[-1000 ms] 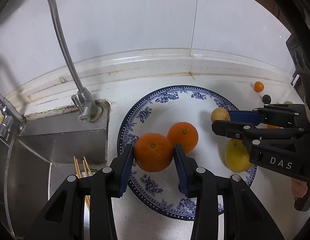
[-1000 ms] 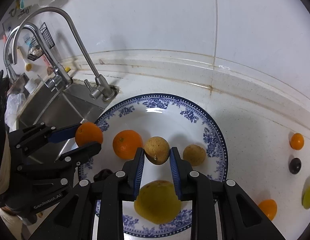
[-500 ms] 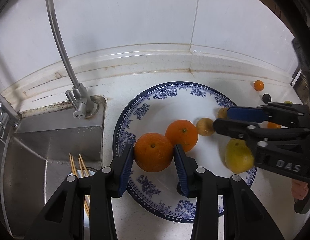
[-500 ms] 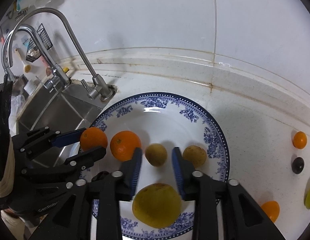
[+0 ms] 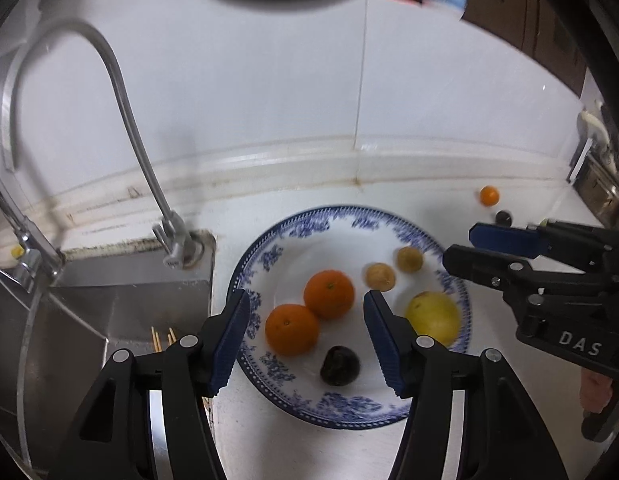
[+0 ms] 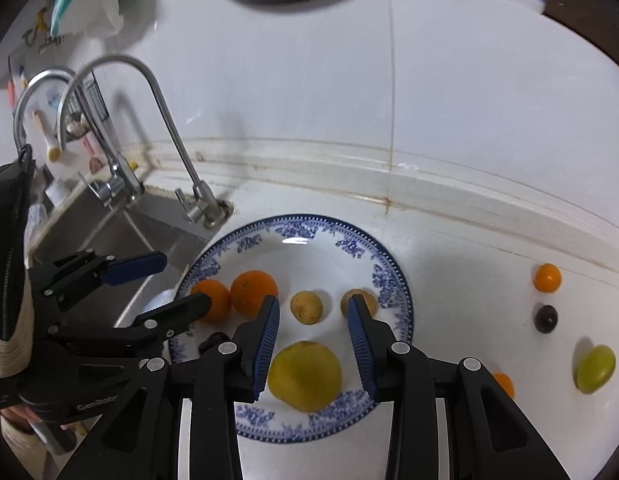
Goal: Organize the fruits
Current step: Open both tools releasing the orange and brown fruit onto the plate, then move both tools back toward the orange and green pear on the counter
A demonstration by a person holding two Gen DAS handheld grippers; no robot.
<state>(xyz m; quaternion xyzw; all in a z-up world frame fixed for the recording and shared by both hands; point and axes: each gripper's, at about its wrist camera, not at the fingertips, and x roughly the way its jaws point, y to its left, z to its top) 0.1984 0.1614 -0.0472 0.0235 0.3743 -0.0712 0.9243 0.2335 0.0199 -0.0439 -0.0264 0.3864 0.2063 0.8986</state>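
Observation:
A blue-and-white plate (image 5: 349, 216) (image 6: 385, 276) sits on the white counter beside the sink. On it lie two oranges (image 5: 292, 330) (image 5: 328, 294) (image 6: 253, 293), two small tan fruits (image 5: 380, 277) (image 5: 410, 259) (image 6: 306, 307), a yellow pear-like fruit (image 5: 432, 317) (image 6: 304, 376) and a dark fruit (image 5: 340, 365). My left gripper (image 5: 307, 334) is open and empty above the plate's near-left side. My right gripper (image 6: 312, 338) is open and empty above the yellow fruit.
Loose fruits lie on the counter to the right: a small orange (image 6: 546, 277), a dark one (image 6: 545, 318), a green one (image 6: 595, 368) and another orange one (image 6: 503, 384). A steel sink (image 5: 121, 292) and taps (image 5: 125, 116) stand left. A tiled wall rises behind.
My left gripper opened and let its orange rest on the plate next to the other. My right gripper released the tan fruit. Both grippers pulled back and up.

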